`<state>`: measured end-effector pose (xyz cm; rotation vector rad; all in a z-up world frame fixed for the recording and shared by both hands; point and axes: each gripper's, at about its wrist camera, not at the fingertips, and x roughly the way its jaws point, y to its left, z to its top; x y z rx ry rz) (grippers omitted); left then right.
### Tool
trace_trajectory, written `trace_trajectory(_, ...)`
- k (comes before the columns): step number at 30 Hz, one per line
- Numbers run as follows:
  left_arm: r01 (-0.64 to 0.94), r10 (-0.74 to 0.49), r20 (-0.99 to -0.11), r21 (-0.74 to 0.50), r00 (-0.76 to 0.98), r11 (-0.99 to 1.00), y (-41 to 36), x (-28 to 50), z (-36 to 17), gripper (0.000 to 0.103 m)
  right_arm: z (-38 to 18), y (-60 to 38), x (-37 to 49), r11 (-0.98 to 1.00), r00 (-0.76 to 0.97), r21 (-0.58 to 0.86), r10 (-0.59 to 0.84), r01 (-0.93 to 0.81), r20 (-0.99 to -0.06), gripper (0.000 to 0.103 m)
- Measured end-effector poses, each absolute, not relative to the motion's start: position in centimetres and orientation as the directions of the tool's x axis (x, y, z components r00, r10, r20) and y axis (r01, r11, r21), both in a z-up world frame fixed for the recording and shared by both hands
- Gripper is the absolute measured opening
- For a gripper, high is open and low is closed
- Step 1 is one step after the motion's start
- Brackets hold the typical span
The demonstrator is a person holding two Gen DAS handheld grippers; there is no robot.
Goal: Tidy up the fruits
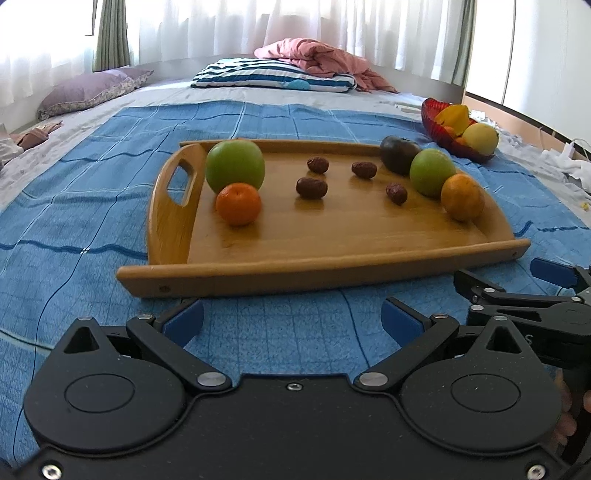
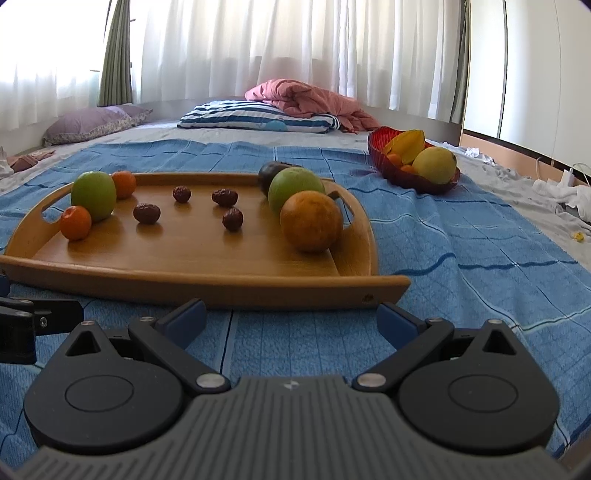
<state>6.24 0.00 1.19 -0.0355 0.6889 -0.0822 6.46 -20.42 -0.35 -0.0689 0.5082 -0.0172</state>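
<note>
Your wooden tray (image 1: 369, 254) sits on the blue blanket (image 1: 92, 206), just ahead of both claws. On its L side: a green apple (image 1: 235, 166) w/ a small orange (image 1: 238, 204) touching it in front; the right wrist view shows a second small orange (image 2: 124, 184) behind that apple. Mid-tray: four dried dates (image 1: 311, 187), spread apart, none touching. R side: a dark fruit (image 1: 398, 154) at the back, a second green apple (image 1: 432, 171) against it, and a bigger orange (image 1: 462, 197) nearest you, by the R handle.

The red bowl (image 1: 430, 122) stands off the tray, beyond its far R corner, near the blanket's edge. It holds a yellow round fruit (image 1: 480, 138), a yellow-orange starfruit-like piece (image 1: 456, 116) and a few small orange fruits underneath; can't tell how many.

Your left gripper (image 1: 293, 319) is spread wide, nothing between the blue pads, low over the blanket short of the tray's near rim. Your right gripper (image 2: 291, 319) is likewise wide open and empty, in front of the tray's near R corner.

The near rim lies between both claws and the fruit. Farther back: striped pillow (image 1: 273, 75), pink bedding (image 1: 317, 57), purple pillow (image 1: 88, 90), curtains (image 1: 258, 26). White cloth and cable (image 2: 565, 184) lie at far R.
</note>
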Motion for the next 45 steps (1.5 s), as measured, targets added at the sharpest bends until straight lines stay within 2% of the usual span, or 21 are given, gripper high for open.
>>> trace_trajectory(16,0.019,-0.020,-0.642,-0.009,0.766,1.000,0.3,7.0,-0.3,0.103,-1.1,-20.4,6.4,0.997,0.859,-0.067,-0.011,-0.027,-0.512,0.103)
trace_trajectory(45,0.007,-0.017,-0.673,-0.017,0.739,1.000,0.5,7.9,-0.5,0.103,-1.6,-20.4,6.7,0.997,0.857,-0.070,-0.002,-0.040,-0.515,0.103)
